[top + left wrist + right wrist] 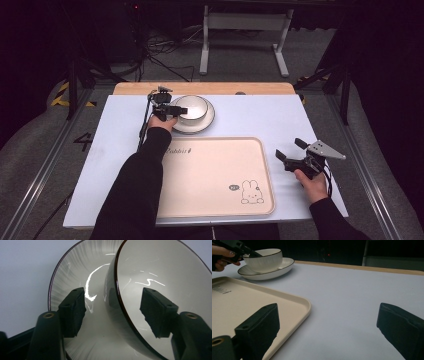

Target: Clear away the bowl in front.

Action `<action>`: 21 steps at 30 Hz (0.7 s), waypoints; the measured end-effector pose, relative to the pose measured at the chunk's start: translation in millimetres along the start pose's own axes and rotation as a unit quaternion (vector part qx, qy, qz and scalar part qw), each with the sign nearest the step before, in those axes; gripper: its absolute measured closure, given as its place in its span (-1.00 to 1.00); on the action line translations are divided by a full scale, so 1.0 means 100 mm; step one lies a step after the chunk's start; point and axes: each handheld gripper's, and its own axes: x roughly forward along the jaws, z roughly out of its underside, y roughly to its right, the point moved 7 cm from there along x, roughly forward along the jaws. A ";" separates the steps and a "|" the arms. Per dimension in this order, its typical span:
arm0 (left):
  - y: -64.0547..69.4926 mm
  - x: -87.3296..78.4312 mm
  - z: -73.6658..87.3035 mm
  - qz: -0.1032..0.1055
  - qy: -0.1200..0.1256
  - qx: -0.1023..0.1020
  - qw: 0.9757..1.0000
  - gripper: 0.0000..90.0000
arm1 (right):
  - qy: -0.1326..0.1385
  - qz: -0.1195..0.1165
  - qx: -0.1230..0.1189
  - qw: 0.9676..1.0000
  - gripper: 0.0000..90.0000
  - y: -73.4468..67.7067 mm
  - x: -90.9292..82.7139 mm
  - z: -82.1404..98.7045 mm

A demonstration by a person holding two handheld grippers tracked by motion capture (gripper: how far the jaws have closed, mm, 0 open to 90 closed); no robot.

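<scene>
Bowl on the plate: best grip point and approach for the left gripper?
Grip the bowl by its rim wall on the side nearest the left gripper, one jaw inside, one outside. It stands upright and open on the plate, so the thin rim is the only graspable edge; the round body looks too wide. The jaws already straddle that rim, still open.

Bowl sits on plate (beyond the tray).

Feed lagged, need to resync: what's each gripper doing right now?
Left gripper: open, jaws straddling the bowl rim, not clamped.
Right gripper: open, holding nothing, beside the tray.
</scene>
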 end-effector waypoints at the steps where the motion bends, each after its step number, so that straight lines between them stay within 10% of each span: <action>1: 0.00 0.01 0.00 -0.002 -0.003 0.001 1.000 -0.01 | 0.000 0.000 0.000 1.000 -0.89 0.00 0.00 0.00; 9: 0.03 0.04 -0.01 0.009 -0.010 -0.026 1.000 0.32 | -0.001 -0.001 0.000 1.000 -0.89 0.00 0.00 0.00; 21: 0.05 0.06 -0.08 -0.032 -0.012 -0.042 0.999 0.74 | -0.001 -0.004 -0.001 1.000 -0.89 -0.01 0.00 0.00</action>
